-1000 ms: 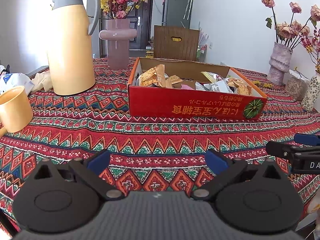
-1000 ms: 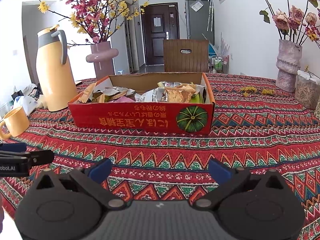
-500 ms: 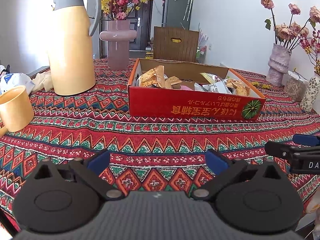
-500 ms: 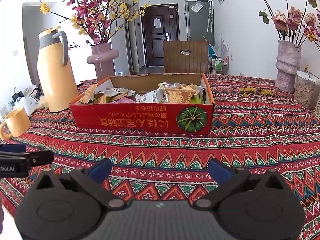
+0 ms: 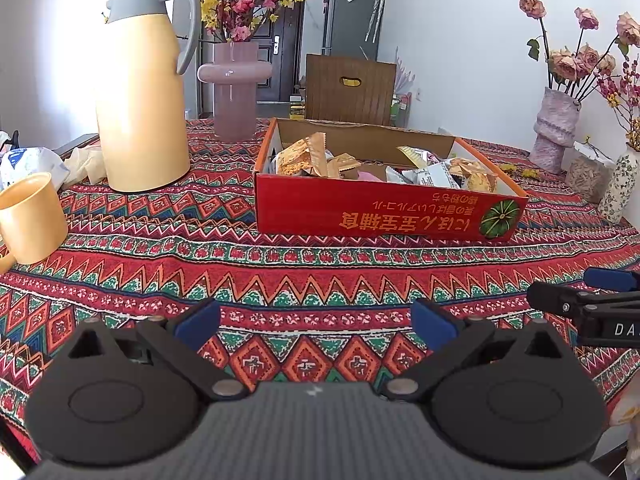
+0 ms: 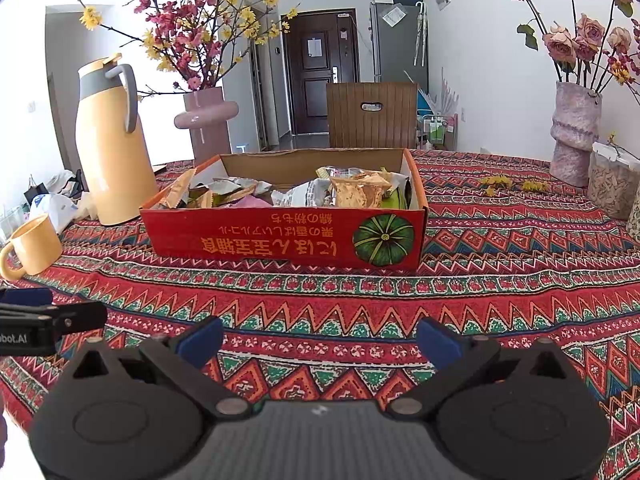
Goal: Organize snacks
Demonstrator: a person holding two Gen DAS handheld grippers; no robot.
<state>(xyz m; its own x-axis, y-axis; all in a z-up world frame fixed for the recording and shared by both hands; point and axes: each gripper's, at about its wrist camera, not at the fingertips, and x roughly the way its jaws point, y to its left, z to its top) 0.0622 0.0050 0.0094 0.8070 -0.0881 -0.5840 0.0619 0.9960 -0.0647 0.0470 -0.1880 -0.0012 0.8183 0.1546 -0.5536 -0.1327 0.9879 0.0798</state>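
A shallow red cardboard box (image 5: 384,212) (image 6: 280,240) with a pumpkin picture stands on the patterned tablecloth (image 5: 280,272), holding several wrapped snack packets (image 5: 316,156) (image 6: 356,192). My left gripper (image 5: 316,322) hovers low over the cloth in front of the box, open, with nothing between its blue-padded fingers. My right gripper (image 6: 320,338) is likewise open and empty, a short way before the box. Each gripper's tip shows at the edge of the other's view: the right one's tip (image 5: 576,300) and the left one's tip (image 6: 52,316).
A tall yellow thermos jug (image 5: 140,92) (image 6: 112,148) and a yellow mug (image 5: 28,216) (image 6: 34,244) stand left of the box. A pink vase (image 5: 234,88) sits behind, another vase (image 6: 574,132) and a jar (image 6: 612,184) at right. A wooden chair (image 6: 372,114) stands behind the table.
Both grippers have drifted slightly back from the box; the scene shifts a little in each view. Their fingers stay open and nothing was picked up.
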